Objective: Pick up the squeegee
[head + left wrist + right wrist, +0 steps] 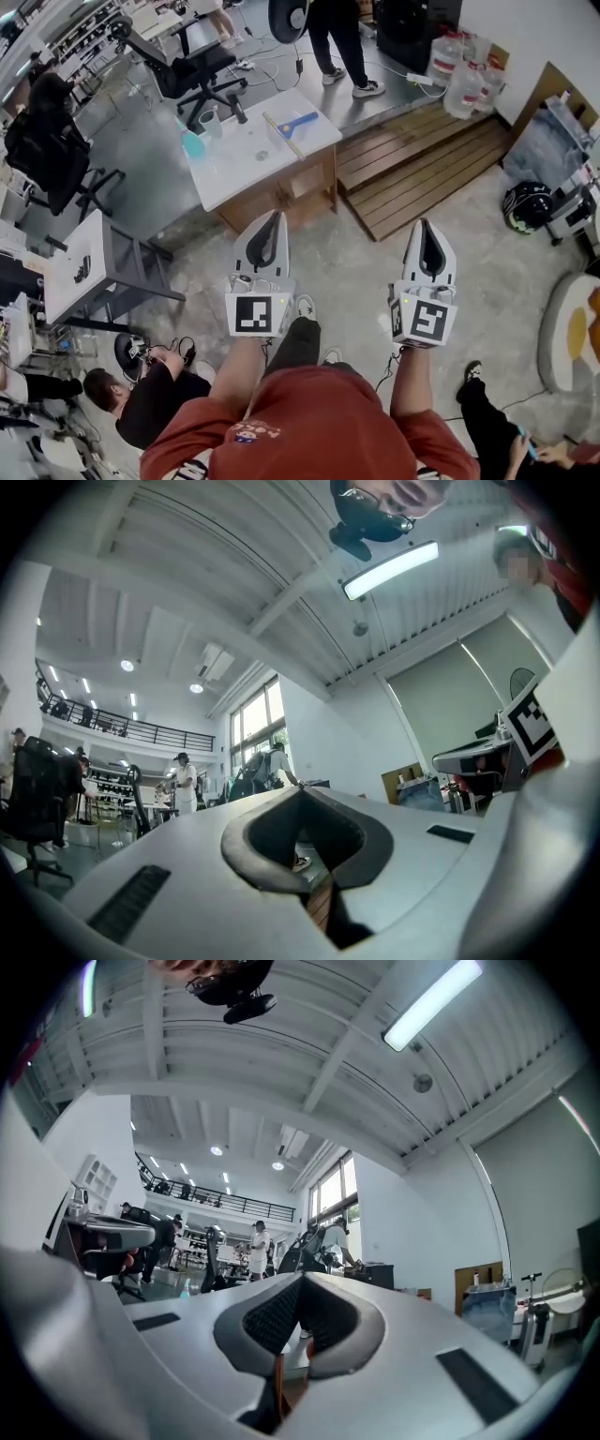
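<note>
The squeegee (292,125), with a blue head and a pale wooden handle, lies on the white-topped wooden table (239,173) well ahead of me in the head view. My left gripper (274,216) is held out in front of me, short of the table's near edge, its jaws shut with nothing between them. My right gripper (425,223) hangs level beside it over the bare floor, also shut and empty. In the left gripper view the left gripper (302,787) has its tips together. In the right gripper view the right gripper (302,1277) also shows its tips meeting. The squeegee does not show in either gripper view.
A teal spray bottle (192,142), a cup (210,122) and a small black item (234,108) share the table. A slatted wooden platform (422,159) lies to its right and an office chair (187,70) behind. A low white side table (75,267) stands left. People sit at the lower left (141,398) and stand beyond (342,47).
</note>
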`<state>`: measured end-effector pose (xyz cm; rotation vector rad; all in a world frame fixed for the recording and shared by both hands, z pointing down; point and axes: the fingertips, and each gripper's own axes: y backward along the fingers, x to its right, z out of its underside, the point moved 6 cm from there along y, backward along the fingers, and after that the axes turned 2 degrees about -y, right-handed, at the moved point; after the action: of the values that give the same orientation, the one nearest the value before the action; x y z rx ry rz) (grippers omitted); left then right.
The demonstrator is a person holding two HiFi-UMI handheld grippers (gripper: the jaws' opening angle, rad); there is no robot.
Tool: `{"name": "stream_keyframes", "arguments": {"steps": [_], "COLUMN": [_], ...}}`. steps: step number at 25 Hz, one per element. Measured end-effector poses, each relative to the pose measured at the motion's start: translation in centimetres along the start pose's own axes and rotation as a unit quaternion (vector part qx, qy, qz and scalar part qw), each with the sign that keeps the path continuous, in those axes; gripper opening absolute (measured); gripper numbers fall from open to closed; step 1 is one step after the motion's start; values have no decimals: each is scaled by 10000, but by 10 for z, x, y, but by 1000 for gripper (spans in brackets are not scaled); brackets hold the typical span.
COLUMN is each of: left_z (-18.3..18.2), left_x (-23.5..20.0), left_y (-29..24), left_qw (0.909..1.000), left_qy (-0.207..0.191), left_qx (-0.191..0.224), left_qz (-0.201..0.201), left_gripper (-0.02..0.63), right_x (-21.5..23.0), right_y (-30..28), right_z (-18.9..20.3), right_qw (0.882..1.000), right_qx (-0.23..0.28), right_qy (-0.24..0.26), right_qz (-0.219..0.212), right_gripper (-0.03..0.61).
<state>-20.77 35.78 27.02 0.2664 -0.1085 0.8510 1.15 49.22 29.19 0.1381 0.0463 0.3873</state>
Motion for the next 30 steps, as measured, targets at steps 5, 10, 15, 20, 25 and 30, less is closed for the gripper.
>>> {"name": "stream_keyframes", "arguments": {"steps": [5,10,15,20,25,30], "left_z": [11,32,55,83,118,144], "left_x": [-16,-43,-92,-147,-195,-232], "left_y": [-30,-71,-117,-161,-199,-227], "left_qw": [9999,9996,9992,9986,9977,9970], "left_qy": [98,274,383,503,618,671], "left_qx": [92,103,97,-3,-173,-243], "left_qz": [2,11,-61,-143,-231,-283], "left_gripper": [17,17,17,17,17,17], "right_x": [-4,-11,-35,-69,-99,-125], "right_y": [-32,-81,-147,-219,-284,-332], "right_z": [7,12,21,30,46,56], "right_qw": [10000,9999,9996,9992,9979,9968], "right_qx": [-56,-107,-216,-283,-475,-566], "right_qy": [11,94,190,270,358,455], "right_qz": [-68,-14,-58,-126,-244,-341], "right_gripper": [8,8,8,8,8,8]}}
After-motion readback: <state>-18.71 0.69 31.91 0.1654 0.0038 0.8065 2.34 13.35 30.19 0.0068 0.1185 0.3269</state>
